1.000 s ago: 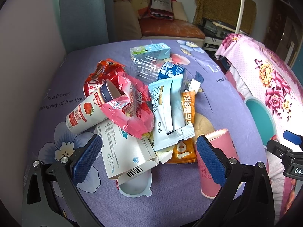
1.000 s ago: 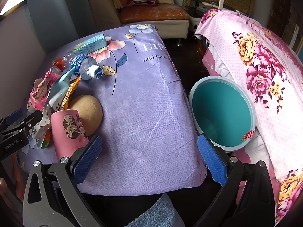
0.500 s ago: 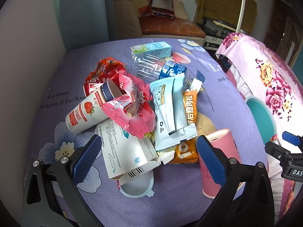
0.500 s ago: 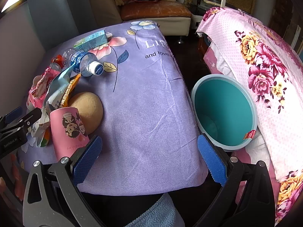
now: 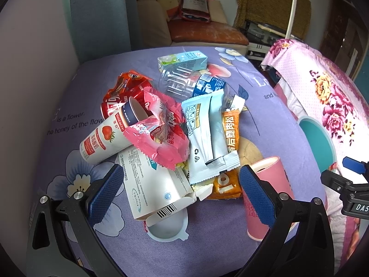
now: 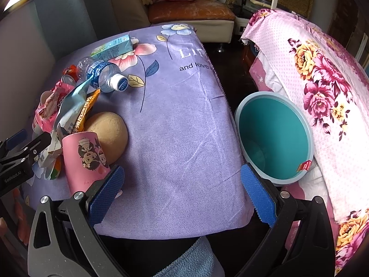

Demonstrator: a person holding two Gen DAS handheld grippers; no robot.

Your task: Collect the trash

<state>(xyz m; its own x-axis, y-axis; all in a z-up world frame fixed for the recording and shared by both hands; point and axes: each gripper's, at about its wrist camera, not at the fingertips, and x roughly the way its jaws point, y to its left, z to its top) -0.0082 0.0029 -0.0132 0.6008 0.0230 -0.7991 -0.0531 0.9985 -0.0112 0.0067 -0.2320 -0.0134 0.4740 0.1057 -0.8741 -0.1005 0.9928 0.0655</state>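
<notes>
A heap of trash lies on the purple flowered tablecloth [image 5: 69,97]: a white strawberry cup [image 5: 103,140], a pink wrapper [image 5: 161,136], a light blue pouch [image 5: 205,136], an orange packet [image 5: 230,133], a clear bottle [image 5: 184,83], a small carton [image 5: 182,60] and a white box [image 5: 152,184]. A pink paper cup [image 5: 269,198] stands at the near right. My left gripper [image 5: 180,194] hovers open just short of the heap. My right gripper [image 6: 182,194] is open over the table's near edge, between the pink cup [image 6: 85,159] and the teal bin [image 6: 274,136].
A tan round lump [image 6: 108,131] sits behind the pink cup. A pink floral bedcover [image 6: 322,73] rises right of the bin. A sofa [image 6: 189,11] stands beyond the table. A white lid [image 5: 166,228] lies at the near edge.
Both views have shifted only slightly; the left gripper has drawn a little closer to the heap. Both grippers stay open.
</notes>
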